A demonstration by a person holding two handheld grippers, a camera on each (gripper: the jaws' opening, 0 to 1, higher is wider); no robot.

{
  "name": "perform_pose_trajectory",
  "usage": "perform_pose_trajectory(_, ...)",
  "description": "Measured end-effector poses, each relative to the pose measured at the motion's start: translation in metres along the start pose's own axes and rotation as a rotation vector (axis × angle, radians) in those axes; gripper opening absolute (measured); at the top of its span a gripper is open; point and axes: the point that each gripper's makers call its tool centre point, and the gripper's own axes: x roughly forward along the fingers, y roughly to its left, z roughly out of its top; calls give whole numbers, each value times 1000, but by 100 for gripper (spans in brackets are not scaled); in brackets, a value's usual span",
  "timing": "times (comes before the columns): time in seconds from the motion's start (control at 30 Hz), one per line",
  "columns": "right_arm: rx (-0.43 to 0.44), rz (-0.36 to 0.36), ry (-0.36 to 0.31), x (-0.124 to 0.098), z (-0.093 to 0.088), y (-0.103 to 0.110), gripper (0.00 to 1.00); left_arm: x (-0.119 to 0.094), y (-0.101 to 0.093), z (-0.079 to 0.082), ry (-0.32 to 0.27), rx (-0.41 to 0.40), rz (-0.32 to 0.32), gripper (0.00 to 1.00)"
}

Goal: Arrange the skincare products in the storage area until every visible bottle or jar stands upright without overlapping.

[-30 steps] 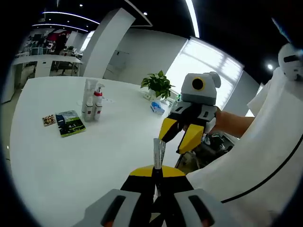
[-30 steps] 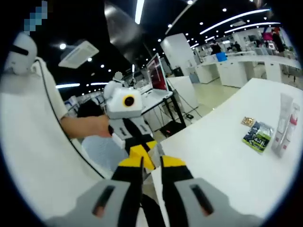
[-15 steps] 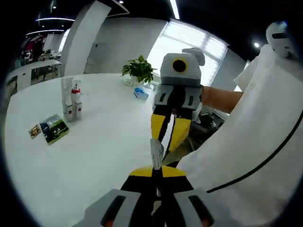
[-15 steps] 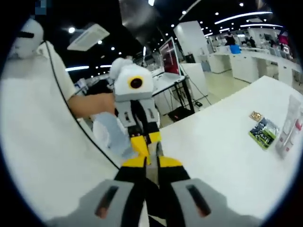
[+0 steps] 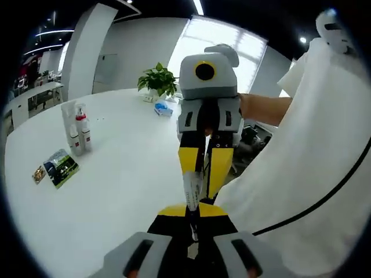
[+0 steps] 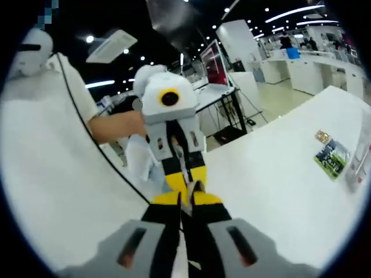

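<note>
A slim white sachet (image 5: 192,192) stands up from my left gripper (image 5: 193,209), which is shut on its lower end. My right gripper (image 5: 201,188) faces it tip to tip, its yellow jaws closed to a narrow gap over the sachet's upper end. In the right gripper view my right gripper (image 6: 184,201) meets the left gripper (image 6: 186,184) the same way, above the white table's near edge. Far off on the table (image 5: 122,174) stand a clear bottle (image 5: 68,124) and a red-capped spray bottle (image 5: 84,131), both upright and side by side.
A green packet (image 5: 59,168) and a small snack packet (image 5: 39,174) lie flat near the bottles. A potted plant (image 5: 157,82) and a blue item (image 5: 162,110) sit at the far edge. A person in white (image 5: 313,174) holds both grippers.
The two grippers have come together tip to tip. The right gripper's jaws have narrowed from a wide gap to nearly touching around the sachet. The left gripper has kept its hold.
</note>
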Motion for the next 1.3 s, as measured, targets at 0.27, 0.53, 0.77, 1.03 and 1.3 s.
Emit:
perform_pose_trajectory(0.27,116,8,-105,-4,17,-8,0,-12,13,15,-120,-105,27,9)
perform_pose_trajectory(0.53,197,2,-304,-30,46,-22,0,-24,29,20,-246,-338,13,40)
perform_pose_trajectory(0.77,287,34,-459,-49,53,-24,0,-51,25,73,-665,-590,-180,16)
perform_pose_trajectory(1.03,354,7,-500,-54,48,-28,1,-38,18,81,-683,-590,-228,1)
perform_pose_trajectory(1.3,349,-20,-520,-53,49,-29,5,-30,14,73,-579,-562,-246,0)
